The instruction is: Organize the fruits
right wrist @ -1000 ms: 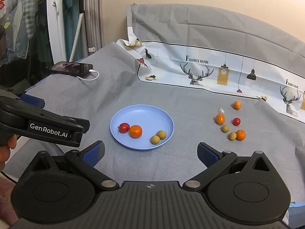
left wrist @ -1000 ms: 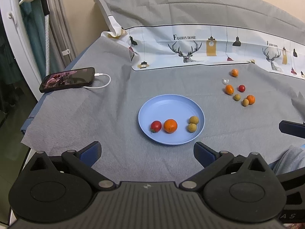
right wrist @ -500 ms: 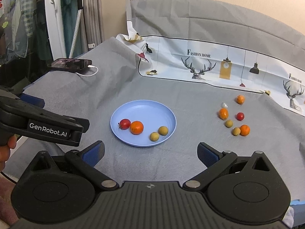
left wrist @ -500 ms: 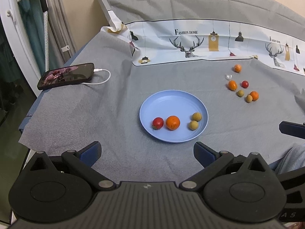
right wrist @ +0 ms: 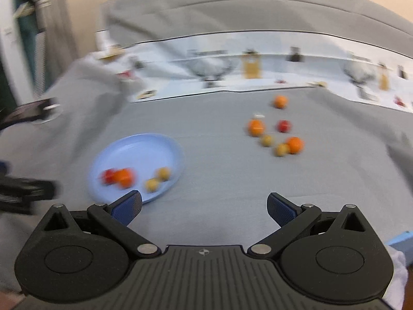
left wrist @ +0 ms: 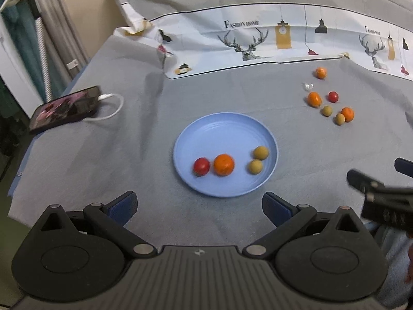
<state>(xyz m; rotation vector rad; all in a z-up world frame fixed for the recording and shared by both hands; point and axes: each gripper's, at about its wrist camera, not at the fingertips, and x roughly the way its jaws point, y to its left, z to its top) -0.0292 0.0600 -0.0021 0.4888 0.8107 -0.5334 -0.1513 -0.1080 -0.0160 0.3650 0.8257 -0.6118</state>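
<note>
A blue plate [left wrist: 224, 126] lies on the grey cloth and holds a red tomato [left wrist: 201, 166], an orange [left wrist: 223, 164] and two yellow-green fruits [left wrist: 260, 153]. Several loose fruits lie at the far right: oranges [left wrist: 314, 99], a red tomato [left wrist: 333, 96] and yellow-green ones [left wrist: 327, 110]. My left gripper [left wrist: 198, 206] is open and empty, just short of the plate. My right gripper [right wrist: 204, 206] is open and empty; its view is blurred, with the plate [right wrist: 144, 144] to the left and the loose fruits [right wrist: 282, 148] ahead.
A phone [left wrist: 64, 108] on a white cable lies at the table's left edge. A printed white cloth [left wrist: 258, 41] runs along the back. The right gripper's body [left wrist: 379, 193] shows at the right of the left wrist view.
My right gripper has swung right and forward toward the loose fruits, blurring its view. My left gripper has moved slightly closer to the plate. Both stay open.
</note>
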